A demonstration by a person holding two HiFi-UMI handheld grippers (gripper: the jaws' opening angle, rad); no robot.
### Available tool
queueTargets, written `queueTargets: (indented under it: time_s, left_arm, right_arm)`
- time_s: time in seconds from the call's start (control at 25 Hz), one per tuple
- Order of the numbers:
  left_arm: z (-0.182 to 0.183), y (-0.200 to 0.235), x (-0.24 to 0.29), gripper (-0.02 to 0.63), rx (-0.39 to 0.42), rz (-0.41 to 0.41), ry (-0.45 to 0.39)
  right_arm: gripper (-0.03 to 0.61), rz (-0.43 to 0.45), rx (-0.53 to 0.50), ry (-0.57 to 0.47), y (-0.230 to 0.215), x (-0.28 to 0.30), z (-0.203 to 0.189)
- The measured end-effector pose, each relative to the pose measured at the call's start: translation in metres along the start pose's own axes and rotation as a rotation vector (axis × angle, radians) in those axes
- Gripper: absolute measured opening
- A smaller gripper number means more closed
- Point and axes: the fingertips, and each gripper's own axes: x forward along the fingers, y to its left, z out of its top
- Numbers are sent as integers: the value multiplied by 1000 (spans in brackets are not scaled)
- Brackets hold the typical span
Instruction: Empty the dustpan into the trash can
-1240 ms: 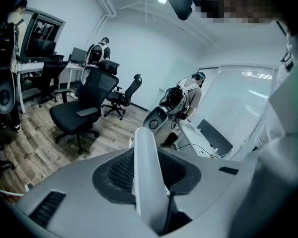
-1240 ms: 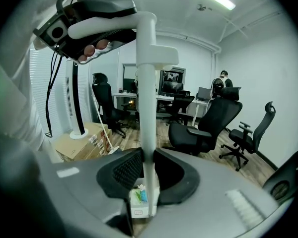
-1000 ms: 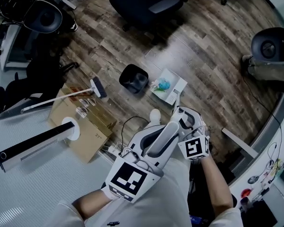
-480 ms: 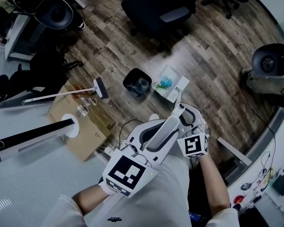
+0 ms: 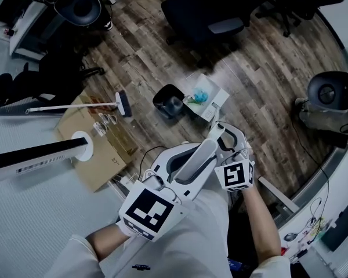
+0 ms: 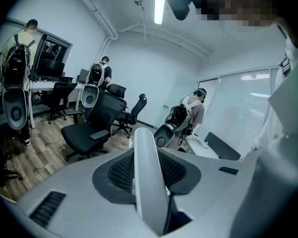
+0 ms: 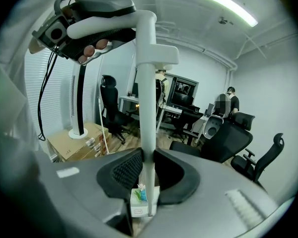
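A white long-handled dustpan (image 5: 207,102) with blue-green litter (image 5: 199,98) in it hangs just right of the black trash can (image 5: 167,104) on the wood floor. Its pale handle (image 5: 213,126) runs back to both grippers. My left gripper (image 6: 150,202) is shut on the handle's upper grip, which runs away between its jaws. Lower down, my right gripper (image 7: 146,180) is shut on the upright handle shaft (image 7: 147,108), with the pan (image 7: 140,201) seen far below. In the head view the left gripper (image 5: 182,169) sits nearer me than the right gripper (image 5: 227,146).
A broom (image 5: 75,106) lies across a cardboard box (image 5: 95,143) to the left, beside a fallen tower fan (image 5: 35,158). Black office chairs (image 5: 211,10) stand beyond the can. A cable (image 5: 148,155) loops near my feet. People with backpacks (image 6: 188,115) stand around the room.
Both grippers have risen with the handle. The dustpan has lifted and now appears closer to the trash can's rim. Both grips are unchanged.
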Motion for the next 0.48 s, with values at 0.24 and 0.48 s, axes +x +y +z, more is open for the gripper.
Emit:
queueTargets:
  time_s: [0.24,0.48]
  left_arm:
    - [3,25,-18,123,-51,61,-39]
    - [3,52,-36,123,-92,131,-90]
  right_arm:
    - [86,65,-51,-12,13,24,14]
    - [86,139,-95,-18,30,52,31]
